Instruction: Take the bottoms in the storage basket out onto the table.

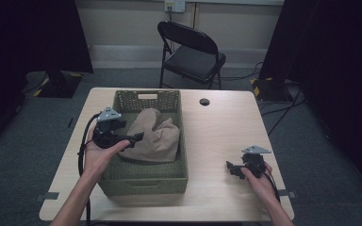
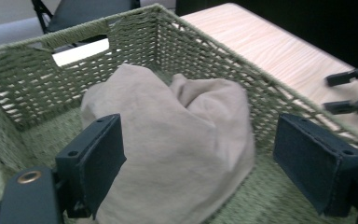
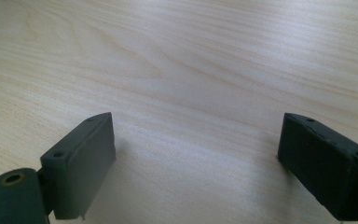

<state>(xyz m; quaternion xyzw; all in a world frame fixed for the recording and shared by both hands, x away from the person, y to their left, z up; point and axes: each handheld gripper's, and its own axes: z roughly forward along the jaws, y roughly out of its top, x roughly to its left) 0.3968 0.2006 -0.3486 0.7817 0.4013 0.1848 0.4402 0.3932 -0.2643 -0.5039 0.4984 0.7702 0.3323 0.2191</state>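
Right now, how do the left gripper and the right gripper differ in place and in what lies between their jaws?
The left gripper reaches over the woven basket, while the right gripper sits low over the bare table. The left gripper's jaws flank the tan cloth; the right gripper's jaws have nothing but wood between them. Both are open.

The left gripper is held raised, jaws spread wide and pointed rightward. The right gripper is held low, jaws likewise parted, pointed leftward.
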